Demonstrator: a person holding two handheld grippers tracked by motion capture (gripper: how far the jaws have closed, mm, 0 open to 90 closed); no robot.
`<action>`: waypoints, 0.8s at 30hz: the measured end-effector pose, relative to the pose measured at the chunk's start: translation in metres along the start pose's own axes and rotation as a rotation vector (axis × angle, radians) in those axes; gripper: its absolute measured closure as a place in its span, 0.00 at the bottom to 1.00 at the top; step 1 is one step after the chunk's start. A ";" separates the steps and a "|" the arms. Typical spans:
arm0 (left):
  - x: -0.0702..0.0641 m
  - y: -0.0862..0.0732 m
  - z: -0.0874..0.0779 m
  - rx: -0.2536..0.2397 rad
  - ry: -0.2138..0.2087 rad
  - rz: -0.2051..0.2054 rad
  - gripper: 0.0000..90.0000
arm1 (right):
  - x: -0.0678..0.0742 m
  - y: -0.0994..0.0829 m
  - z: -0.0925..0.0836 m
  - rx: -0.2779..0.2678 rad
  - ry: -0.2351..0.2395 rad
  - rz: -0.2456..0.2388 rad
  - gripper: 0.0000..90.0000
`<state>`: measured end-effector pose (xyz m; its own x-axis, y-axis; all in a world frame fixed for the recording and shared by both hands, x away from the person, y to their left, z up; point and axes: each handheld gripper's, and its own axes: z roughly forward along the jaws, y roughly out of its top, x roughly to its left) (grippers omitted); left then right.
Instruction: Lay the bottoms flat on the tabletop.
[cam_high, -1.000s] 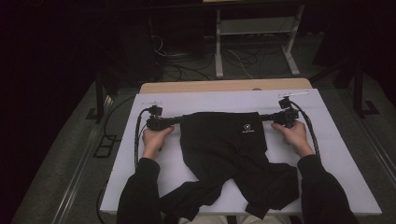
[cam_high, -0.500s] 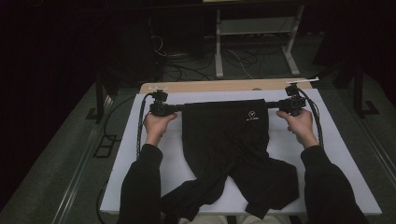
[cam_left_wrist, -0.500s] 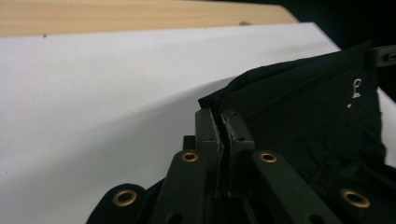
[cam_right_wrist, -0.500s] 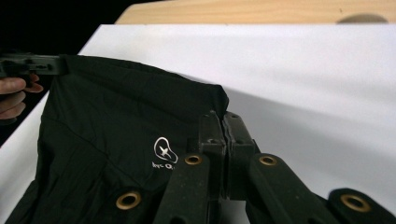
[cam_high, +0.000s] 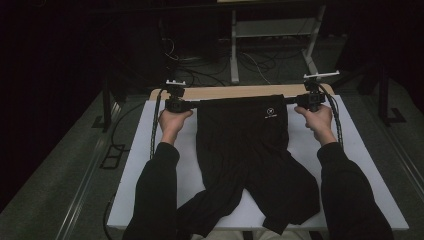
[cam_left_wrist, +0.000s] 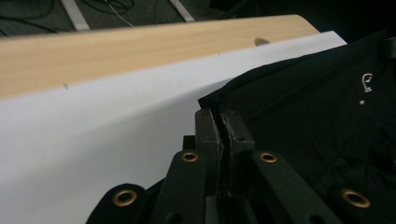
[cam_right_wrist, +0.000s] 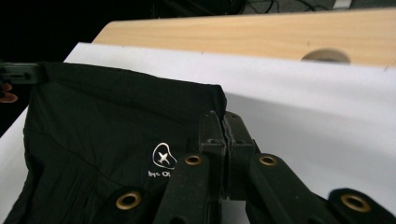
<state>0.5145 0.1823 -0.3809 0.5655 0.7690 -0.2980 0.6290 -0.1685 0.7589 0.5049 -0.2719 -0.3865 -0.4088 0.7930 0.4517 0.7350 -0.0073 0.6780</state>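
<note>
Both your left gripper and right gripper pinch the waistband corners of the black fabric shorts, draped over the white table sheet; lift evenly, keep the waistband taut.

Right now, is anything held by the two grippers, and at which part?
Yes. The black shorts are held at the waistband: the left gripper grips its left corner and the right gripper its right corner, jaws shut on the cloth.
</note>
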 end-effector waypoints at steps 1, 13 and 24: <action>-0.001 0.004 -0.001 -0.002 0.003 0.006 0.95 | 0.000 0.003 -0.001 -0.007 -0.002 -0.002 0.97; -0.010 0.049 -0.008 -0.041 0.037 0.074 0.95 | 0.004 0.036 -0.010 -0.042 -0.017 0.001 0.97; 0.004 0.017 0.009 -0.110 0.056 -0.058 0.64 | -0.001 0.021 0.002 -0.054 -0.040 0.001 0.74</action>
<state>0.5318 0.1773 -0.3745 0.4970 0.8094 -0.3129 0.5958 -0.0561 0.8012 0.5221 -0.2713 -0.3736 -0.3850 0.8168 0.4296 0.7047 -0.0405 0.7084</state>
